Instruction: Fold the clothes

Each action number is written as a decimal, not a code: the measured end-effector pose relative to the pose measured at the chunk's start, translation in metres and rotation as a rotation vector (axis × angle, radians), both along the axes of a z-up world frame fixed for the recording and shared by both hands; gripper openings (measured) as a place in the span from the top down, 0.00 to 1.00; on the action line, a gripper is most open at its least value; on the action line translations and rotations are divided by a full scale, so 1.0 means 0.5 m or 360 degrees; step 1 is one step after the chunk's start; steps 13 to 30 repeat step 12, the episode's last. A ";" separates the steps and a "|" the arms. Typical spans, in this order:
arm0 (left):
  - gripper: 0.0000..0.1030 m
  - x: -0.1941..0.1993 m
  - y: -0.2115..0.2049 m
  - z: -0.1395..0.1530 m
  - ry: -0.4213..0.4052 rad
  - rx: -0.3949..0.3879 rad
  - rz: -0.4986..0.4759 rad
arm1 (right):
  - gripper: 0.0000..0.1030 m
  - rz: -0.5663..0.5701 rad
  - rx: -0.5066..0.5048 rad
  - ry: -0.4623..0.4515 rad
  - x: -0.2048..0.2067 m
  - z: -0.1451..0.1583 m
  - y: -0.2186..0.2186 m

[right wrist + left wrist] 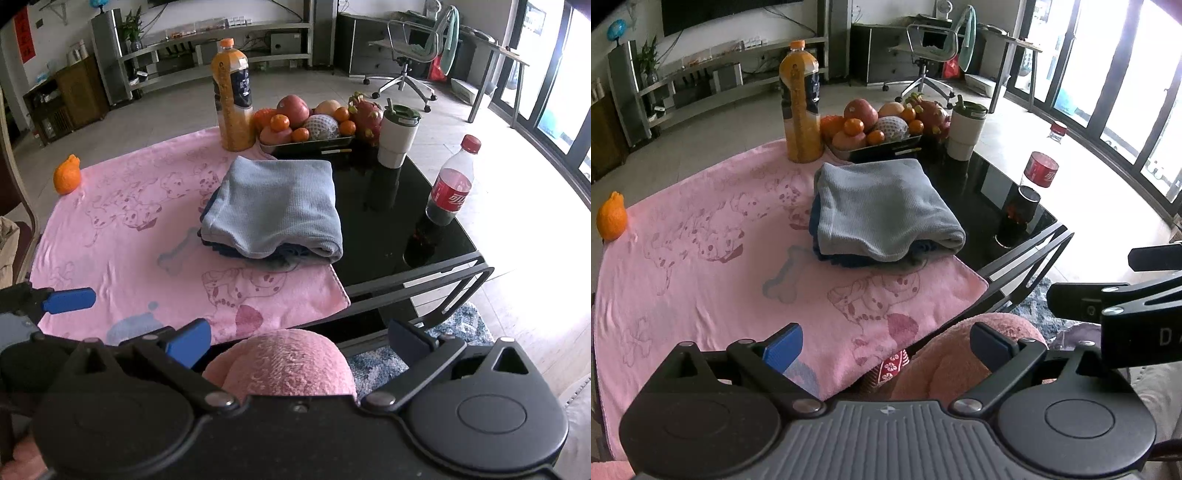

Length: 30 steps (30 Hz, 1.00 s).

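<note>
Folded grey garment [882, 210] at frame centre on pink towel [701, 266]; left gripper [886, 345] and right gripper [299, 341] below, jaws apart, empty.

The near and left stretch of the pink towel [122, 236] lies bare, open to a gripper from the table's front edge. The folded grey stack [277, 206] sits mid-table, hemmed at the back by the juice bottle [232, 99], fruit tray [310, 142] and white tumbler [397, 136]. The cola bottle [452, 184] stands apart on the right, with bare black glass between.
</note>
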State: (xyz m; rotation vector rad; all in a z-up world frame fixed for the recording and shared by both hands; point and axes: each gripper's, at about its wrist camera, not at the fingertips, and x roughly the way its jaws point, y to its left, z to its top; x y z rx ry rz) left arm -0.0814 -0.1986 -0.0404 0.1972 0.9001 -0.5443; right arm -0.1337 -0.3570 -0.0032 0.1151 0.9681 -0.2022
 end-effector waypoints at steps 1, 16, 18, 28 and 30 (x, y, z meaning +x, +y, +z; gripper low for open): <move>0.05 0.001 0.000 -0.001 0.0001 -0.0002 -0.0002 | 0.00 0.0000 -0.0004 -0.0001 0.001 -0.001 0.000; 0.02 0.007 0.006 -0.011 0.0036 -0.0058 -0.0011 | 0.00 -0.0013 0.0002 0.0008 0.003 -0.008 0.001; 0.02 0.007 0.006 -0.011 0.0036 -0.0058 -0.0011 | 0.00 -0.0013 0.0002 0.0008 0.003 -0.008 0.001; 0.02 0.007 0.006 -0.011 0.0036 -0.0058 -0.0011 | 0.00 -0.0013 0.0002 0.0008 0.003 -0.008 0.001; 0.02 0.007 0.006 -0.011 0.0036 -0.0058 -0.0011 | 0.00 -0.0013 0.0002 0.0008 0.003 -0.008 0.001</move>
